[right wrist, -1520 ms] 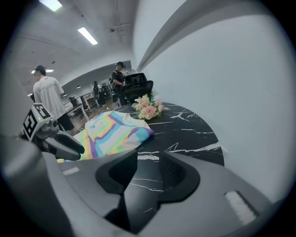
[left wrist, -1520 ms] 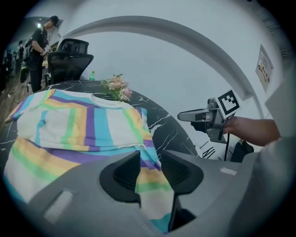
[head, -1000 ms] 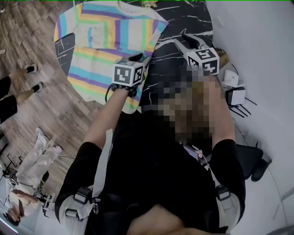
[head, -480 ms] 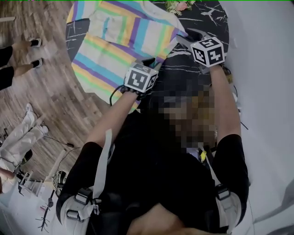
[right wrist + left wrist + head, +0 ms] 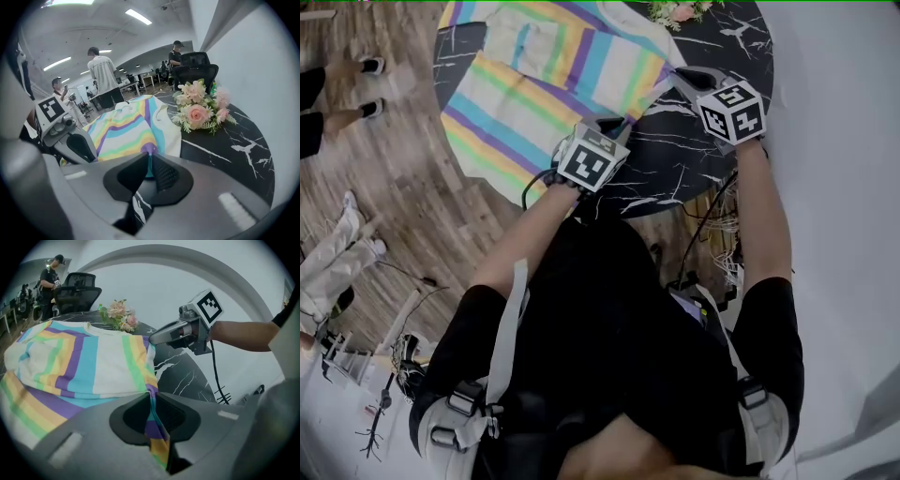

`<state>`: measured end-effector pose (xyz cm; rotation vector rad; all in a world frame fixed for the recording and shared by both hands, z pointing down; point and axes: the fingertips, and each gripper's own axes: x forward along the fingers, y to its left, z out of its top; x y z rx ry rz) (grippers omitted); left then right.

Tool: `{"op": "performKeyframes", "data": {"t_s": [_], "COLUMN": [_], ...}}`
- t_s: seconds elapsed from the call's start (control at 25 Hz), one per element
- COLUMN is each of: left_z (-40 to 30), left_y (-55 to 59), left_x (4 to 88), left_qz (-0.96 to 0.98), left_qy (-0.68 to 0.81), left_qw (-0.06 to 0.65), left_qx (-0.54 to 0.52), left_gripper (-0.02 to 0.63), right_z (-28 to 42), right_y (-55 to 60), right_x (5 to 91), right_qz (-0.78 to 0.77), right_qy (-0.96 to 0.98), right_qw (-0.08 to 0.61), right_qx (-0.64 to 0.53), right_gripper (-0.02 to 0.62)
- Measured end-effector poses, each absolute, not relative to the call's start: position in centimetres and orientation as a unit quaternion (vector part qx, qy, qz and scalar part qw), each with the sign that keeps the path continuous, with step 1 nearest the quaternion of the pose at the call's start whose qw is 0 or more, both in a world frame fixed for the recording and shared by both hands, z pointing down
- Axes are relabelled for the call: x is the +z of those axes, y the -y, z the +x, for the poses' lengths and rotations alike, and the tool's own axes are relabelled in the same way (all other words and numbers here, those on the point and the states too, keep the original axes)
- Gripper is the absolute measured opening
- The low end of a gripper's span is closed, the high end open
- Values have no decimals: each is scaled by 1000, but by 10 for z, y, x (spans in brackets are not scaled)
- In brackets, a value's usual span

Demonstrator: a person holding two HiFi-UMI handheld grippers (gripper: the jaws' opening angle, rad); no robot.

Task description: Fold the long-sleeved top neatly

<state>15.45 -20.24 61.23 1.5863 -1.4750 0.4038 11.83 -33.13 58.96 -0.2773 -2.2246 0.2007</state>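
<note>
A pastel-striped long-sleeved top (image 5: 553, 70) lies spread on a round black marble table (image 5: 694, 159), with its left part hanging over the rim. My left gripper (image 5: 614, 125) is at the top's near edge. In the left gripper view its jaws have just been closing and now pinch a fold of the striped cloth (image 5: 151, 397). My right gripper (image 5: 678, 80) is at the top's right edge. Its jaws have also just been closing, and the right gripper view shows them shut on the cloth's edge (image 5: 149, 157). The top (image 5: 126, 129) stretches away from both grippers.
A bunch of pink flowers (image 5: 670, 11) lies at the table's far edge, close to the top. A black office chair (image 5: 75, 291) stands behind the table. Several people stand on the wooden floor (image 5: 394, 187) at the left. Cables (image 5: 712, 225) hang under the table near a white wall.
My right gripper has come from over the bare marble to the top's right edge and closed on it. My left gripper stayed at the near edge and closed on the cloth.
</note>
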Motion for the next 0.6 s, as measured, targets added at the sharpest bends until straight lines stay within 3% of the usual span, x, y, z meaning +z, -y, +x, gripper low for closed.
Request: {"op": "performKeyframes", "data": {"t_s": [0.32, 0.6], "left_z": [179, 208], "left_y": [208, 213], "left_x": [605, 609], "left_qz": [680, 693], "left_qy": [562, 542], "left_qw": [388, 380], "left_qx": [268, 286], "left_gripper": [41, 46], "right_z": [146, 175], "right_y": [342, 353], "right_x": [589, 603], "right_qz": [-106, -81], "right_qy": [894, 888], "right_qw": [432, 447], "right_qx": [64, 70], "right_gripper": [32, 33]}}
